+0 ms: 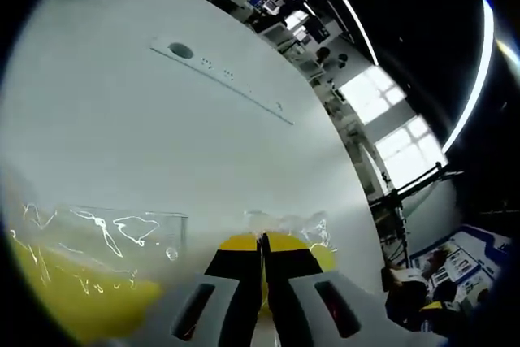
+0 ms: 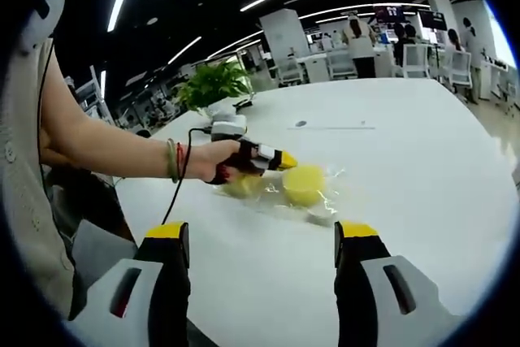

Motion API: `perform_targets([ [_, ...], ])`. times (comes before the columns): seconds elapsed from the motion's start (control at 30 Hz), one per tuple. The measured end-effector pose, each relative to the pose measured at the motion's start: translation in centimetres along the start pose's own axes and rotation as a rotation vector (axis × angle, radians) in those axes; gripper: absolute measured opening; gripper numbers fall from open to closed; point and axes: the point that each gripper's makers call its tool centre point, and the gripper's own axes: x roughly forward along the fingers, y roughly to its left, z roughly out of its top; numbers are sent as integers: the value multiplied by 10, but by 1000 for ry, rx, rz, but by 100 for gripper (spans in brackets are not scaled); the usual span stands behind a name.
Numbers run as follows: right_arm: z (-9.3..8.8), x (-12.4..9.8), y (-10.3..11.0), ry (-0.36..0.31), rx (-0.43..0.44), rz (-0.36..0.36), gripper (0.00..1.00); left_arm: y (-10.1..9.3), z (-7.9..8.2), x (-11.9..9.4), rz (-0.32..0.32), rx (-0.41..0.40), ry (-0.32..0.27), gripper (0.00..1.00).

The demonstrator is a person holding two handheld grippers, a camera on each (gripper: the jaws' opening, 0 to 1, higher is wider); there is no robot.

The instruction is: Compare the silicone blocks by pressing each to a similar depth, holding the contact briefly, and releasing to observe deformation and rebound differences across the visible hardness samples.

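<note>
- Left gripper (image 2: pixel 280 159) is pressing down among the bagged samples toward the middle of the tabletop (image 2: pixel 422 144) — its jaws are clenched together.
- Yellow silicone block (image 2: pixel 304 184) is sitting just beside that tip, inside the clear plastic bag (image 2: pixel 321 201); the slick film is risking a sideways slip, spoiling the depth comparison.
- Right gripper (image 2: pixel 262 249) is hovering spread and empty near the tabletop's near edge.
- The right gripper view is showing the holding hand (image 2: pixel 213 160) and layout; the left gripper view is giving the closed tips and a second yellow block (image 1: pixel 73 298) close up.

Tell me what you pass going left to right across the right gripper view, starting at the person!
Sleeve → bracelets → hand → left gripper → yellow block → white chairs.
</note>
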Motion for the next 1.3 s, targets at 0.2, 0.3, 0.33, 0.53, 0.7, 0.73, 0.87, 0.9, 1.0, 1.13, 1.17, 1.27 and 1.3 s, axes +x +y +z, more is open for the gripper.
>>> perform_targets([
  [0.2,-2,2,1,11,-20,3,67,-1,1,-3,-9,104,4,0],
  [0.3,-4,3,2,19,-15,5,66,0,3,-7,13,171,5,5],
  [0.33,-3,3,4,10,-16,9,67,-1,4,-10,24,234,7,8],
  [0.53,-1,4,11,5,-21,22,67,-8,8,-21,49,393,12,18],
  [0.7,2,3,18,-2,-30,33,67,-17,11,-36,53,478,17,21],
  [0.73,2,3,19,-2,-32,33,67,-19,12,-40,49,481,17,19],
  [0.87,5,0,26,-14,-44,40,66,-26,15,-58,47,563,7,20],
  [0.9,4,0,27,-13,-49,40,66,-27,14,-62,44,560,6,20],
  [1.0,6,-2,33,-17,-56,48,67,-30,14,-78,40,578,-9,20],
  [1.13,8,-2,40,-18,-68,56,67,-29,13,-102,41,588,-27,21],
  [1.17,8,-2,42,-16,-71,56,67,-28,12,-108,43,591,-32,22],
  [1.27,9,-3,46,-19,-78,60,67,-24,11,-125,50,583,-47,23],
  [1.3,10,-3,48,-20,-80,64,66,-23,11,-130,52,582,-52,23],
])
